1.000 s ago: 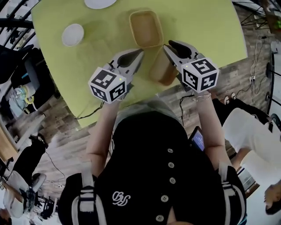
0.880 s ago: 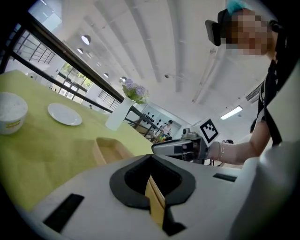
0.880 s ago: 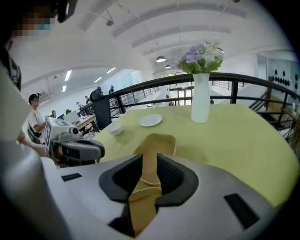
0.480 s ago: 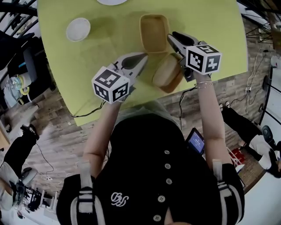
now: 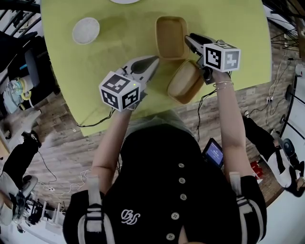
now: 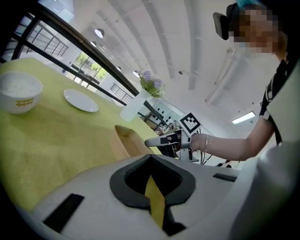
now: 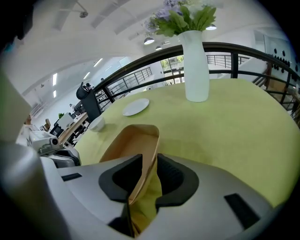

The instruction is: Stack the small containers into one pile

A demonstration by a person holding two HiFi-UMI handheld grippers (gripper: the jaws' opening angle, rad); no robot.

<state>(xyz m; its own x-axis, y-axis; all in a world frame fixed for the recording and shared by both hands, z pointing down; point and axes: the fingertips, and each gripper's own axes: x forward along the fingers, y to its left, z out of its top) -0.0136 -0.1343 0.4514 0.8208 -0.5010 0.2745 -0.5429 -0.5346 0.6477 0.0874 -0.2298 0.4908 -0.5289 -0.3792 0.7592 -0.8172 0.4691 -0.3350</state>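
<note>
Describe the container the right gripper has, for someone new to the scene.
On the green table, toward the edge nearest the person, are two tan open containers. The target is the nearer container. Unlike the far container, which lies flat, it is tilted, its rim pinched in the right gripper.

In the head view, an upright container (image 5: 171,35) is set at the upper centre of the table (image 5: 114,52), with a tilted container (image 5: 185,82) just below it, its rim gripped by the right gripper (image 5: 196,55). The left gripper (image 5: 153,59) is placed left of both, a bowl (image 5: 86,30) at the upper left, and a plate (image 5: 125,1) at the top edge.
</note>
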